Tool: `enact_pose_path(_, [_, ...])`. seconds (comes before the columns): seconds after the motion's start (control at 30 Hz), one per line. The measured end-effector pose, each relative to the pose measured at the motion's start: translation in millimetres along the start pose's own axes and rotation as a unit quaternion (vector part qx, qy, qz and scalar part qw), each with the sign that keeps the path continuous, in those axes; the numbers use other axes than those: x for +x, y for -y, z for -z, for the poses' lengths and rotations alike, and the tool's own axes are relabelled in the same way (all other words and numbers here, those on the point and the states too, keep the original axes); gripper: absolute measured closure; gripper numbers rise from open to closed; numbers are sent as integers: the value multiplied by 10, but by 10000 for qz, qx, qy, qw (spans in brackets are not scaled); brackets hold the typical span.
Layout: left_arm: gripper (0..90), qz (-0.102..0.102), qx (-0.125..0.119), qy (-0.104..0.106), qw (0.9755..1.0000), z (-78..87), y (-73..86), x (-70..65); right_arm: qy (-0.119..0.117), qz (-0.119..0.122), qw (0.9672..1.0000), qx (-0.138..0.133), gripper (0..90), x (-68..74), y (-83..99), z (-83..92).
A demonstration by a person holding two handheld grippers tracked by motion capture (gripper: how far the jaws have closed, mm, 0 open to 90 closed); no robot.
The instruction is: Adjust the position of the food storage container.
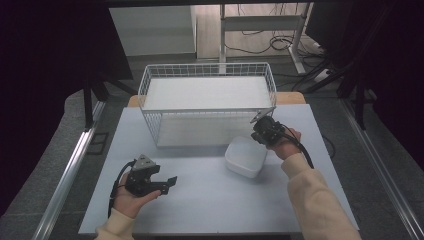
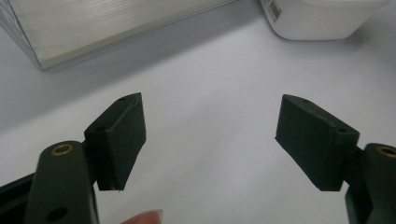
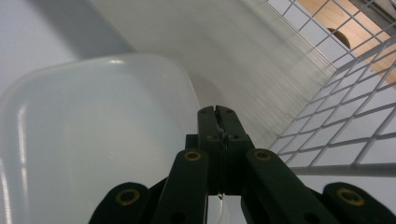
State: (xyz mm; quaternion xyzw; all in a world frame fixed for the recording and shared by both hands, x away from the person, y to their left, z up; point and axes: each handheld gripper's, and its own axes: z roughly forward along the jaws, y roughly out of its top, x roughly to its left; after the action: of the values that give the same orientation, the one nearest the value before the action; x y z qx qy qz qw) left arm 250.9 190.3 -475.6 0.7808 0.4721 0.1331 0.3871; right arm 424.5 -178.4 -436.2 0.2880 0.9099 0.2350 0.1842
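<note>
On the worktop [image 1: 210, 200], a pale blue-grey board, I count one wire basket [image 1: 207, 102], one white plastic tub [image 1: 245, 156] and two hand-held grippers. The board is bare apart from these. It rests on a wooden top whose corners show at the far edge, left and right of the basket.

Around it: grey carpet, a metal rail on the floor down each side, dark curtains left and right. Beyond the basket stand the legs of another desk with loose cables on the floor.

Basket: white wire mesh, standing at the far middle of the board, with a pale liner sheet inside.

Tub: one, square with rounded corners, upside down to my eye, lying just in front of the basket's right end.

Right hand-held gripper [image 1: 260, 134]: jaws shut tight, pads pressed flat together with nothing visible between them in the right gripper view [image 3: 216, 122]. Its tip sits at the tub's far right edge, between tub and basket mesh; I cannot tell whether it touches the tub.

Left hand-held gripper [image 1: 167, 182]: jaws wide apart, nothing between them, held low over the near left of the board, well apart from the tub. The left gripper view [image 2: 210, 135] shows bare board between the pads [image 2: 123, 140], with the tub [image 2: 322, 18] at the top right.
</note>
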Motion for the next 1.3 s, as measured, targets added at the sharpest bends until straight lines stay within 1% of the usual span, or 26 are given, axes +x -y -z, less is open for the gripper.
enact_pose_path(0.13, [240,-7,27,5,10000,-13,4,-5,78,149,9998,136,891,23,17,-55])
enact_pose_path(0.17, [241,-8,65,6,10000,-29,10,-9,108,227,9996,164,891,39,19,-72])
enact_pose_path(0.3, [240,-21,109,9,9999,-45,12,-19,134,262,9994,160,891,41,12,-79])
enact_pose_path(0.33, [240,-22,109,10,9999,-48,12,-22,156,301,9993,155,891,36,12,-84])
enact_pose_path(0.37, [241,-34,124,11,9999,-52,11,-23,242,322,9990,199,891,30,19,-99])
enact_pose_path(0.43, [241,-29,131,9,9999,-53,12,-24,278,316,9989,216,891,23,28,-113])
enact_pose_path(0.6, [241,-28,123,8,9999,-53,12,-29,317,369,9986,229,892,26,30,-134])
enact_pose_path(0.67, [240,-38,146,0,9999,-60,15,-27,298,340,9988,203,892,30,30,-130])
enact_pose_path(0.77, [240,-42,186,-12,9998,-73,20,-27,294,359,9987,206,892,36,29,-123])
enact_pose_path(0.8, [240,-48,191,-17,9998,-79,21,-28,293,404,9986,196,892,39,29,-120])
enact_pose_path(0.9, [240,-52,207,-12,9998,-90,21,-34,259,395,9987,196,892,37,32,-117])
enact_pose_path(0.93, [240,-51,207,-11,9998,-92,21,-35,250,353,9988,211,892,36,33,-122])
enact_pose_path(1.0, [240,-53,210,-13,9998,-93,21,-37,265,344,9988,219,892,25,34,-148])
enact_pose_path(1.03, [239,-59,216,-3,9997,-93,21,-39,238,278,9991,228,892,27,35,-158])
enact_pose_path(1.07, [239,-59,216,-3,9997,-93,21,-39,238,278,9991,228,892,27,35,-158])
enact_pose_path(1.1, [239,-52,220,0,9997,-96,23,-41,182,292,9992,215,892,26,37,-171])
enact_pose_path(1.13, [239,-55,227,2,9997,-98,24,-38,123,303,9991,264,892,48,39,-193])
enact_pose_path(1.17, [239,-42,232,4,9997,-101,27,-32,102,374,9988,290,892,92,41,-217])
enact_pose_path(1.2, [239,-40,236,-1,9997,-103,29,-28,61,395,9988,272,892,99,42,-219])
enact_pose_path(1.3, [239,-33,242,-8,9997,-107,33,-20,36,334,9991,263,892,120,53,-210])
